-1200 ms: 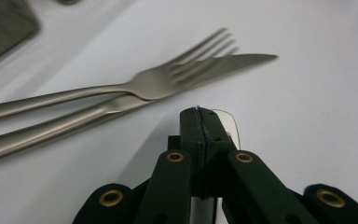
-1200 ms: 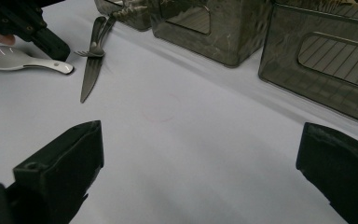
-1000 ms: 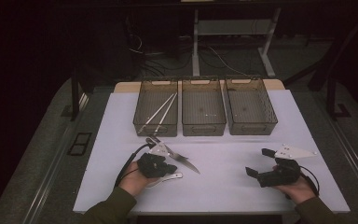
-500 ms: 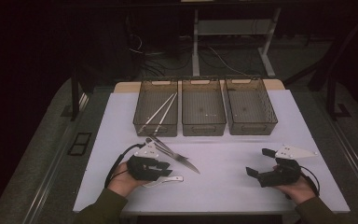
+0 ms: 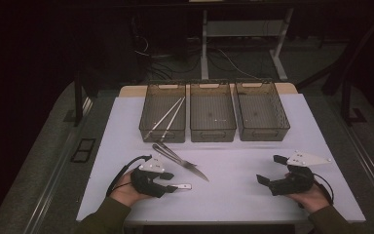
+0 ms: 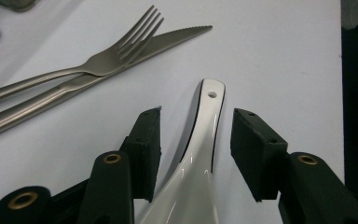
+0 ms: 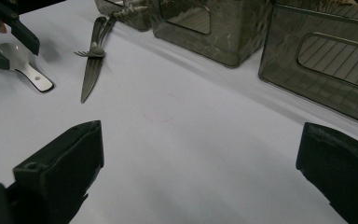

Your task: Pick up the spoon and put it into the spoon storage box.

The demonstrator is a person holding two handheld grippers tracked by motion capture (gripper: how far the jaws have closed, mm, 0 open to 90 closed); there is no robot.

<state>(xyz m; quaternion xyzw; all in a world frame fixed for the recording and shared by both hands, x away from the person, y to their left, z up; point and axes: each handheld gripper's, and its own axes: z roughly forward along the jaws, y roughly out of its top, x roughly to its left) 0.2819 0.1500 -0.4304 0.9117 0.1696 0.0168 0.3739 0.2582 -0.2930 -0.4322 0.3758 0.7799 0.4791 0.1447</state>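
Note:
A white ceramic spoon (image 6: 206, 130) lies on the white table, its handle end with a hole pointing away from me. My left gripper (image 6: 196, 114) is open and straddles the handle, with a gap on each side of it. In the high view that gripper (image 5: 170, 182) sits at the near left with the spoon handle (image 5: 182, 186) sticking out to its right. A metal fork (image 6: 103, 59) lies crossed over a knife (image 6: 168, 38) just beyond. My right gripper (image 5: 271, 169) rests open at the near right, holding nothing (image 7: 203, 130).
Three dark mesh bins stand in a row at the back: the left bin (image 5: 147, 127) holds long thin metal utensils, while the middle bin (image 5: 213, 134) and right bin (image 5: 264, 134) look empty. The table's front edge runs just below both hands.
My left gripper has drawn back toward the near left, away from the fork and knife, and now sits around the spoon's handle. The right gripper has stayed put.

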